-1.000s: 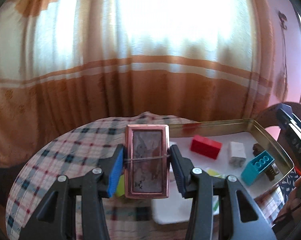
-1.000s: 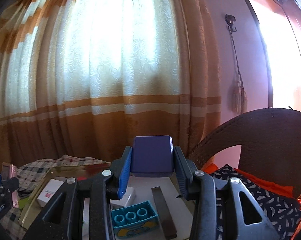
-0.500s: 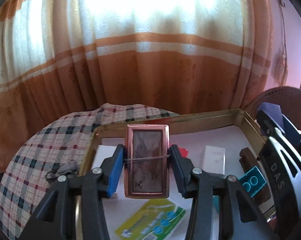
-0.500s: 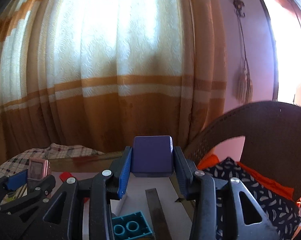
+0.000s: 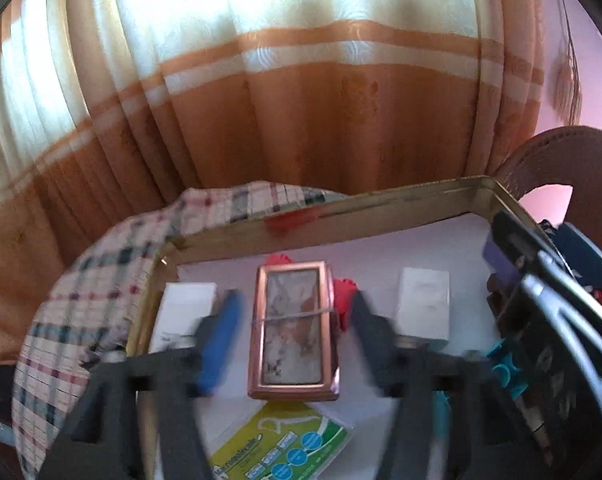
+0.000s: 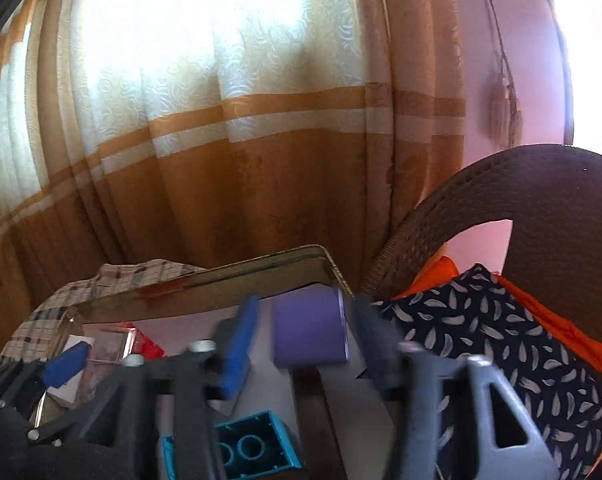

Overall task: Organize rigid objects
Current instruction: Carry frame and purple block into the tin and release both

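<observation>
My left gripper point(image 5: 295, 328) is open, its fingers spread away from a pink-framed rectangular case point(image 5: 294, 330) with a rubber band, which sits over the metal tray point(image 5: 381, 204). My right gripper point(image 6: 303, 338) is open too, with gaps on both sides of a purple block point(image 6: 309, 328) at the tray's far right corner point(image 6: 285, 258). In the tray lie a red brick point(image 5: 343, 292), a white box point(image 5: 424, 304), another white box point(image 5: 185, 312), a teal brick point(image 6: 257, 448) and a dark bar point(image 6: 317, 420).
A green and yellow packet point(image 5: 281, 448) lies in the tray's front. The tray rests on a plaid cloth point(image 5: 81, 320). A wicker chair point(image 6: 541, 200) with a patterned cushion point(image 6: 501, 340) stands right of the tray. Orange curtains hang behind.
Both grippers have opened: the left let go of the pink case, the right let go of the purple block. Both have moved lower and further over the tray.
</observation>
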